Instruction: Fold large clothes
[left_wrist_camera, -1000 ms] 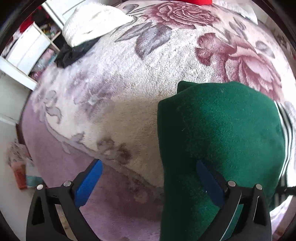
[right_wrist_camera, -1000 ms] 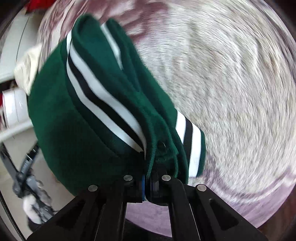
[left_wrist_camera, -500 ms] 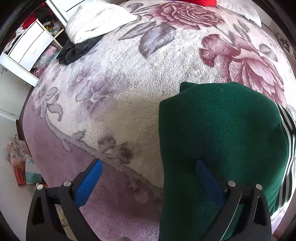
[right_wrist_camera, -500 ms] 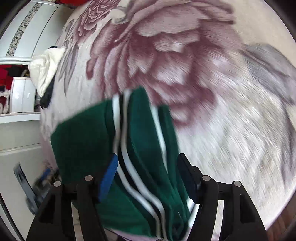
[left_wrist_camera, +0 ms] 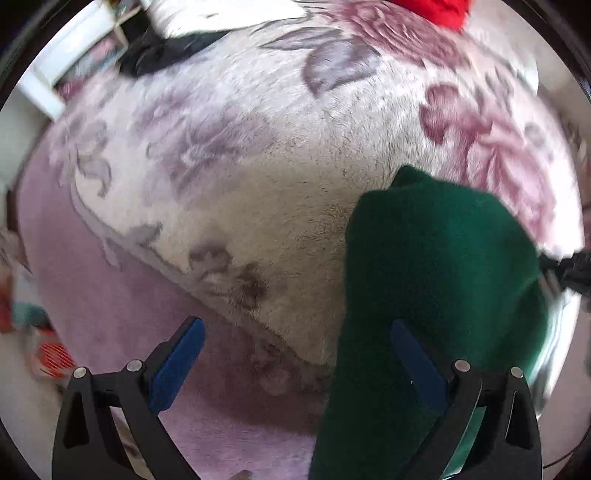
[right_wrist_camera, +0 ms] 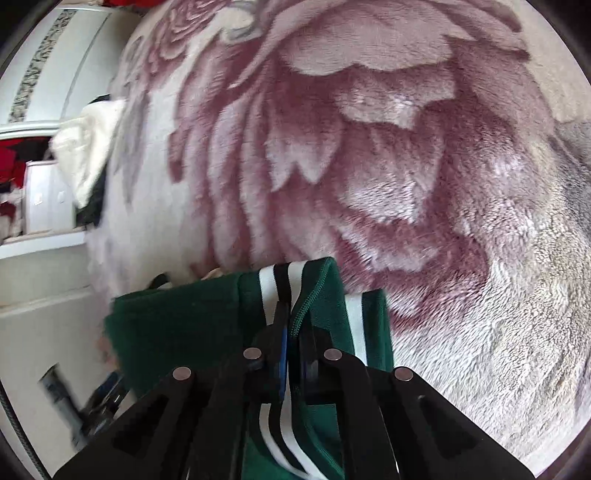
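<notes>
in the left wrist view, the left tool [left_wrist_camera: 293, 363] points down over a bed covered by a plush floral blanket [left_wrist_camera: 258, 177], cream with mauve roses and a plain lilac border near the bottom edge. its blue-padded fingers [left_wrist_camera: 177, 365] stand wide apart with nothing pinched between them. the green garment [left_wrist_camera: 436, 280] lies folded on the blanket at the right side of the picture; the right-hand finger sits over the green cloth, but whether it touches it cannot be told. far up the bed lie a red item [left_wrist_camera: 439, 11] and a black piece of clothing [left_wrist_camera: 162, 55] beside something white. a white shelf unit [left_wrist_camera: 55, 70] stands off the bed's upper left corner, blurred.

in the right wrist view, the right tool [right_wrist_camera: 291, 354] points steeply down at the same green garment [right_wrist_camera: 177, 332], which sits at the lower middle of the frame on a large mauve rose of the blanket [right_wrist_camera: 369, 147]. its jaws are nearly together and closing, with the garment's zipper edge [right_wrist_camera: 306, 306] and the white-and-black striped trim [right_wrist_camera: 273, 284] caught between the pads. a second striped band [right_wrist_camera: 356, 325] shows just right of the fingers. a cream cloth [right_wrist_camera: 88, 147] lies at the bed's far left edge, by white furniture [right_wrist_camera: 44, 199].
</notes>
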A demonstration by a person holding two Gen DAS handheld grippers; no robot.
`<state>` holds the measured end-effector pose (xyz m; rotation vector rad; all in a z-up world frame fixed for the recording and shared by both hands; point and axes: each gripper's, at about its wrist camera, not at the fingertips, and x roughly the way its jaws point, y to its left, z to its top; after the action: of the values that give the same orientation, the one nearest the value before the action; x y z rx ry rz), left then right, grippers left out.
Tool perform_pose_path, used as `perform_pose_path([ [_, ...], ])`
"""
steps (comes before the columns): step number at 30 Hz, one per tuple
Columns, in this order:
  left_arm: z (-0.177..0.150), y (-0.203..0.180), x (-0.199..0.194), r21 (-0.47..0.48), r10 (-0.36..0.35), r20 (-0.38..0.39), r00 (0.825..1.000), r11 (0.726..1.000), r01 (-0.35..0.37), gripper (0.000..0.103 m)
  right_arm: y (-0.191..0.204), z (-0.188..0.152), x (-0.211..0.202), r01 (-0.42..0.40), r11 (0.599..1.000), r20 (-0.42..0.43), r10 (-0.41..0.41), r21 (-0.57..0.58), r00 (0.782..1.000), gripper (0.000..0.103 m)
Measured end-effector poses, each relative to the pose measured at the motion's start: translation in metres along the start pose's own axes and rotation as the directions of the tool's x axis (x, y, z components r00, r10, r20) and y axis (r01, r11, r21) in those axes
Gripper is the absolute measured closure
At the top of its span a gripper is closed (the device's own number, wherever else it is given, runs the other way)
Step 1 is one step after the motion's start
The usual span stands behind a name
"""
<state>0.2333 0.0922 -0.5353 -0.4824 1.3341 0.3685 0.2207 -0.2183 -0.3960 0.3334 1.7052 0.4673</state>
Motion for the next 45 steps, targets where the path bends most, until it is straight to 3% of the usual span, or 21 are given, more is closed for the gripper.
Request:
perform_pose_path([
  [1,-0.002,0.012,0.001,-0.050,-0.090,-0.012,0.996,0.995,0.089,0.000,-0.004,-0.005,-0.011,-0.020,0.999,-0.012,0.019,-0.026,1.000,0.077],
  [2,-0.005,0.020,0.006,-0.093,-0.161,-0.030,0.986,0.983,0.158,0.000,-0.006,-0.011,-0.019,-0.030,0.998,-0.006,0.030,-0.058,1.000,0.049],
  [3,-0.007,0.025,0.011,-0.128,-0.235,-0.046,0.971,0.965,0.227,0.000,-0.010,-0.017,-0.023,-0.046,0.996,-0.001,0.046,-0.078,0.999,0.035],
  [4,-0.011,0.030,0.019,-0.172,-0.335,-0.065,0.940,0.932,0.320,0.000,-0.017,-0.027,-0.025,-0.069,0.993,-0.010,0.068,-0.092,0.998,0.021],
  [5,-0.016,0.030,0.027,-0.205,-0.419,-0.084,0.904,0.895,0.396,0.000,-0.024,-0.036,-0.022,-0.090,0.991,-0.041,0.086,-0.099,0.995,0.021],
  [7,-0.022,0.024,0.039,-0.222,-0.515,-0.103,0.851,0.846,0.485,0.000,-0.044,-0.051,-0.002,-0.131,0.989,-0.120,0.122,-0.071,0.985,0.021],
  [10,-0.028,0.004,0.054,-0.200,-0.583,-0.133,0.802,0.808,0.554,0.000,-0.067,-0.064,0.024,-0.267,0.963,-0.173,0.258,-0.030,0.951,0.017],
  [11,-0.028,-0.004,0.058,-0.185,-0.586,-0.137,0.799,0.808,0.560,0.000,-0.072,-0.065,0.028,-0.289,0.957,-0.166,0.280,-0.031,0.946,0.017],
  [13,-0.027,-0.013,0.061,-0.148,-0.562,-0.135,0.816,0.826,0.544,0.000,-0.081,-0.062,0.038,-0.353,0.935,-0.162,0.345,-0.023,0.924,0.015],
  [16,-0.021,-0.017,0.066,-0.145,-0.577,-0.136,0.806,0.816,0.560,0.000,-0.088,-0.057,0.046,-0.408,0.912,-0.184,0.395,-0.042,0.900,0.013],
  [20,-0.016,-0.018,0.070,-0.141,-0.590,-0.141,0.795,0.807,0.574,0.000,-0.085,-0.051,0.052,-0.470,0.880,-0.231,0.445,-0.066,0.865,0.000],
  [27,-0.017,-0.019,0.074,-0.154,-0.601,-0.136,0.787,0.798,0.583,0.000,-0.073,-0.046,0.060,-0.527,0.845,-0.301,0.480,-0.095,0.824,0.000],
  [30,-0.021,-0.016,0.071,-0.152,-0.605,-0.127,0.786,0.795,0.587,0.000,-0.081,-0.044,0.060,-0.564,0.821,-0.311,0.517,-0.082,0.798,0.000],
  [32,-0.019,-0.018,0.068,-0.150,-0.601,-0.107,0.792,0.797,0.585,0.000,-0.081,-0.041,0.064,-0.611,0.790,-0.314,0.568,-0.050,0.761,0.000],
  [34,-0.015,-0.017,0.067,-0.158,-0.598,-0.092,0.796,0.798,0.581,0.000,-0.069,-0.042,0.065,-0.623,0.780,-0.310,0.578,-0.064,0.755,0.001],
  [36,-0.011,-0.012,0.067,-0.172,-0.604,-0.074,0.794,0.792,0.586,0.000,-0.058,-0.047,0.062,-0.627,0.775,-0.295,0.582,-0.080,0.758,0.013],
  [37,-0.010,-0.009,0.068,-0.177,-0.607,-0.065,0.792,0.788,0.590,0.000,-0.058,-0.049,0.060,-0.629,0.774,-0.281,0.589,-0.073,0.757,0.034],
  [38,-0.008,-0.008,0.068,-0.179,-0.613,-0.059,0.788,0.783,0.596,0.000,-0.059,-0.052,0.057,-0.641,0.766,-0.260,0.611,-0.046,0.748,0.047],
  [43,0.013,-0.016,0.057,-0.126,-0.617,-0.051,0.785,0.784,0.608,0.000,-0.057,-0.069,0.034,-0.663,0.749,-0.162,0.655,0.008,0.738,0.058],
  [45,0.023,-0.022,0.055,-0.119,-0.622,-0.075,0.779,0.781,0.613,0.000,-0.051,-0.074,0.017,-0.684,0.729,-0.125,0.679,0.004,0.723,0.061],
])
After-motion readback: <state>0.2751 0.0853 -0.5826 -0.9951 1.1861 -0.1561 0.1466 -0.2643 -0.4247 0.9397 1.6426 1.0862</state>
